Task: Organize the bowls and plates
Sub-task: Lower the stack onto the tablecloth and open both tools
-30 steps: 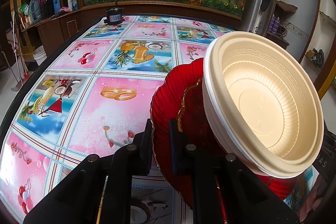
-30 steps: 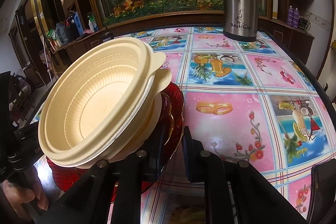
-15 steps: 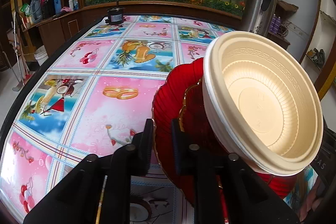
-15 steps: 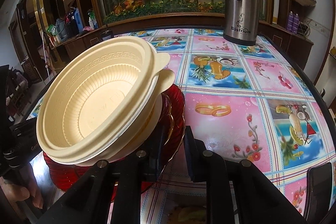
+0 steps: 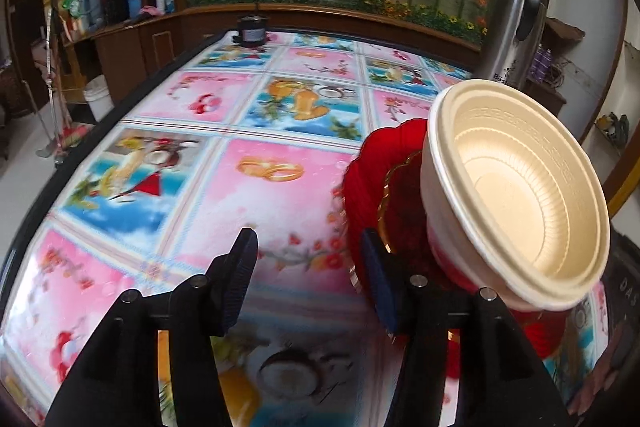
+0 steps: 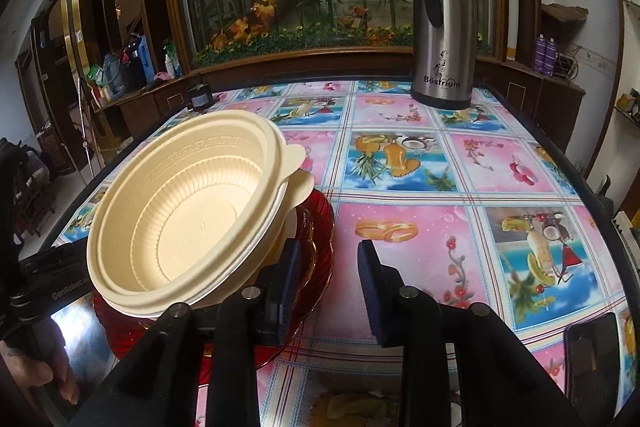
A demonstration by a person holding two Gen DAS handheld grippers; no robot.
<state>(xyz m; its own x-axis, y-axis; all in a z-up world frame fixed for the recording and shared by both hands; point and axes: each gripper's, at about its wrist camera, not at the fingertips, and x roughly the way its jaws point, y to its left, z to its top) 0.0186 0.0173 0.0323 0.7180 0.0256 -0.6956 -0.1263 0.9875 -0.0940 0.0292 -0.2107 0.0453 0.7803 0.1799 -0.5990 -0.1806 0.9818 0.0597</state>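
A stack of cream plastic bowls (image 5: 520, 195) rests tilted on a stack of red glass plates (image 5: 360, 187) on the table. My left gripper (image 5: 308, 273) is at the plates' left side, its jaws opening wide. The red rim stands just inside its right finger, and the pads no longer press on it. From the other side, the bowls (image 6: 192, 219) and red plates (image 6: 322, 223) fill the left of the right wrist view. My right gripper (image 6: 330, 285) is opening too, with the plate rim between its jaws close to the left finger and not pinched.
The table (image 6: 460, 167) carries a pink and blue picture cloth. A steel thermos jug (image 6: 442, 39) stands at the far edge and a small black jar (image 5: 252, 31) at the far left corner. A dark phone (image 6: 592, 359) lies near right. A hand (image 6: 36, 367) holds the left tool.
Both grippers were shut on the red plate rim; now both have opened off it, the left far wider. The left view has drawn back slightly. The stack stays in place.
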